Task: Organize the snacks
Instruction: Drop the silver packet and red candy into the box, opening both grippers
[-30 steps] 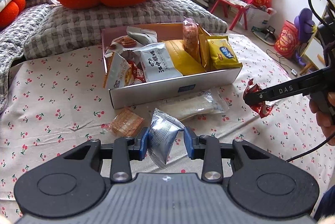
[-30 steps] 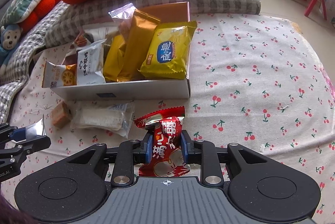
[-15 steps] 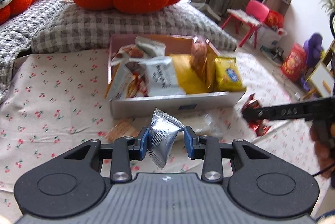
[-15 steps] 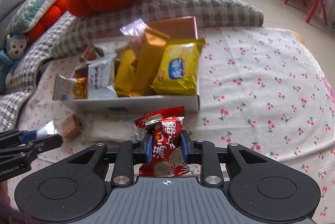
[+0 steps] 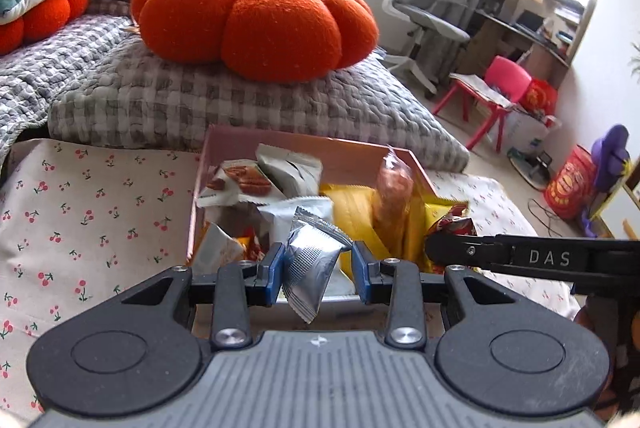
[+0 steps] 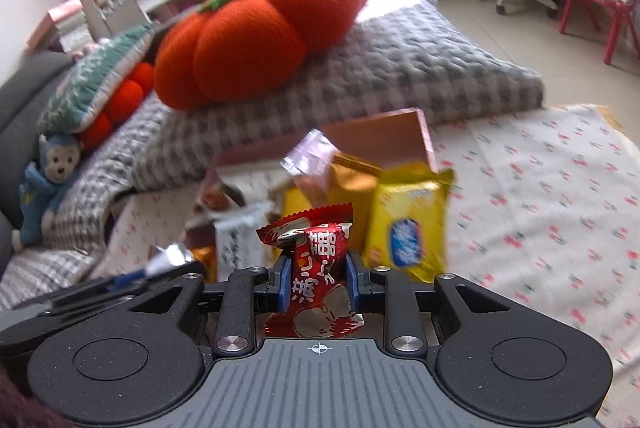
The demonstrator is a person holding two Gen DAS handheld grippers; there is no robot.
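Note:
An open cardboard box lies on the cherry-print cloth, crammed with several snack packets. My left gripper is shut on a crumpled silver packet and hangs just before the box's near wall. In the right wrist view my right gripper is shut on a red sweet packet, in front of a yellow packet standing in the box. The left view shows the right gripper from the side at the box's right end, the red packet at its tip.
A big orange pumpkin cushion rests on a grey checked pillow right behind the box. The cherry cloth spreads left and right of it. A blue monkey toy sits far left. An office chair and a pink chair stand beyond.
Both grippers have carried their packets up and toward the box, which now looms close. The loose snacks lying in front of the box have dropped out of view beneath the grippers.

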